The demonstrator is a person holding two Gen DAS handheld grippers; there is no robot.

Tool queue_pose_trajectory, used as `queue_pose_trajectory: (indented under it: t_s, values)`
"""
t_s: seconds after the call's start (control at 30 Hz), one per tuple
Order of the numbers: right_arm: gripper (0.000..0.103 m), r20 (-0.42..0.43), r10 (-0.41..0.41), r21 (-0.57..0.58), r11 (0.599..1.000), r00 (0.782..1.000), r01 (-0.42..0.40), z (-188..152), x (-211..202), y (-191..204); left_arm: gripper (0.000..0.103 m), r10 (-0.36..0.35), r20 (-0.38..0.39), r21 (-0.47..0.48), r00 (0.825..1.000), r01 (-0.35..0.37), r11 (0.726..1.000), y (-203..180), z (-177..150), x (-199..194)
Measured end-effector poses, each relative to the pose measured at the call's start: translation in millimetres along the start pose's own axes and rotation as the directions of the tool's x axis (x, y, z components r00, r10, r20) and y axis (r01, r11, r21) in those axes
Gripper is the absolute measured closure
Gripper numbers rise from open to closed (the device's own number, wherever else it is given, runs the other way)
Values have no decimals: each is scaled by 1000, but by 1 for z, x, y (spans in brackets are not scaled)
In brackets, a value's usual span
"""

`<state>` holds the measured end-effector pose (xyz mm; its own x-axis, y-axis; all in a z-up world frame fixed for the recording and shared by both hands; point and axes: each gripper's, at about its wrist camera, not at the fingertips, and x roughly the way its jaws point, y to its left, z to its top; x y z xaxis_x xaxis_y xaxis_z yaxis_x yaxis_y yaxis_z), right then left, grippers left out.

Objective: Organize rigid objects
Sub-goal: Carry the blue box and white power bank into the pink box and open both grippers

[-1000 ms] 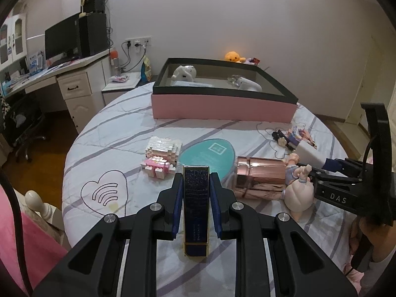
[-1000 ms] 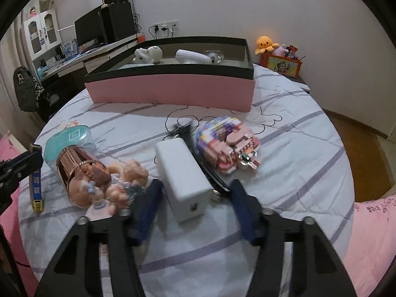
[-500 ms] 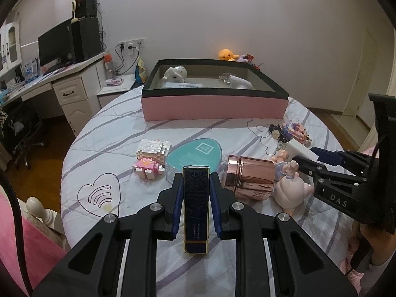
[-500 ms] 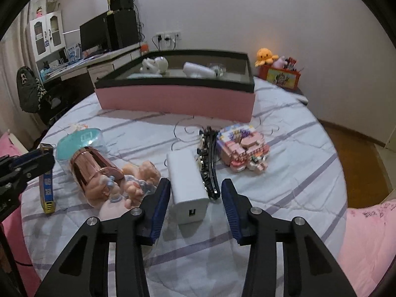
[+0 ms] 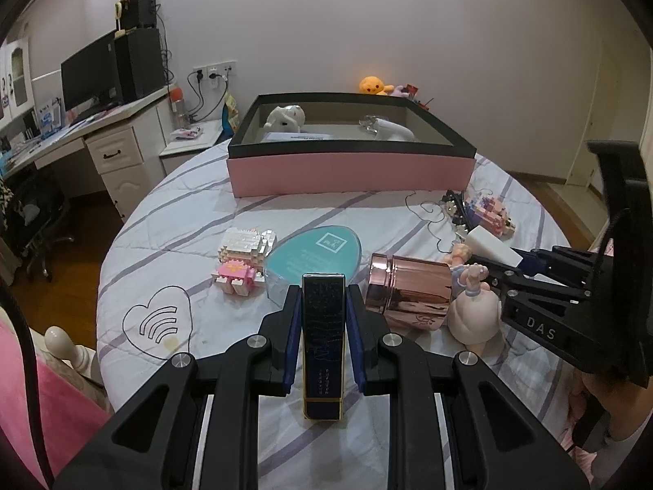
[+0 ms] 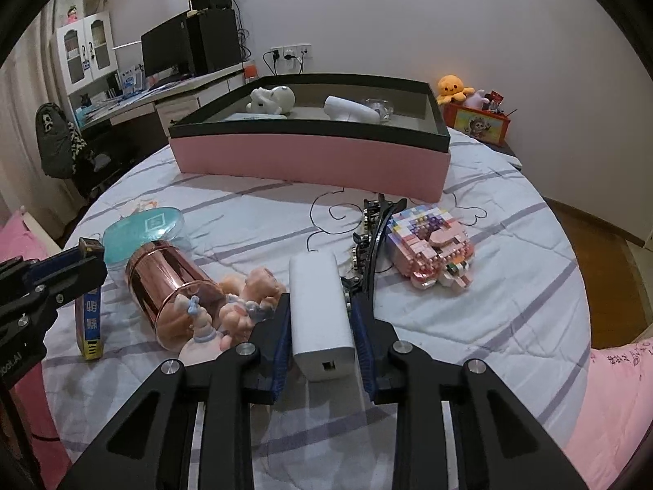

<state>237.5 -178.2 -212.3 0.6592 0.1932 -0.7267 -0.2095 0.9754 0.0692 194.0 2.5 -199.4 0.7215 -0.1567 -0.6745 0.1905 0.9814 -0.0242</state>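
- Left gripper (image 5: 322,314) clamped on a dark blue box (image 5: 322,343), blue pads pressed to both long sides, box lengthwise between the jaws over the striped bedspread (image 5: 171,220).
- Seen from the right wrist view: same blue box (image 6: 90,318) standing tilted at the bed's left edge, its lower end at the cloth, contact unclear.
- Right gripper (image 6: 320,310) closed on a white block (image 6: 320,314), pads flush against its two long faces, port end facing the camera.
- Just left of the block: a rose-gold tin (image 6: 163,286) on its side, touching a pale doll (image 6: 245,302).
- Behind the tin, a teal oval case (image 6: 143,230) flat on the cloth.
- Right of the block, a black studded hairband (image 6: 373,241) lying against a pink brick figure (image 6: 432,249); thin black cord (image 6: 326,212) looped just beyond.
- Near the teal case in the left wrist view, a white-and-pink brick figure (image 5: 245,253), and beside it a heart drawing (image 5: 157,322) on the bedspread.
- At the far side, a pink tray with black rim (image 6: 310,159) holding a white figurine (image 6: 271,100), a white tube (image 6: 351,110) and a clear glass piece (image 6: 377,106).
- Beyond the bed: orange plush (image 6: 453,87), desk with monitor (image 5: 89,73).
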Motion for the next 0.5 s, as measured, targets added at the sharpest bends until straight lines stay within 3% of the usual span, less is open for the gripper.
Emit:
queue_pose_trajectory:
  t_s: [0.27,0.5]
  values:
    - [80,106,42,22,999,994,-44,-4,-31,2,82,2,54,4,999,-2,1000,-12,9,-16]
    - [79,258,48,11,999,965,-53,0,-86,11,82,-25,135,21,991,22,1000,-32,25,-43]
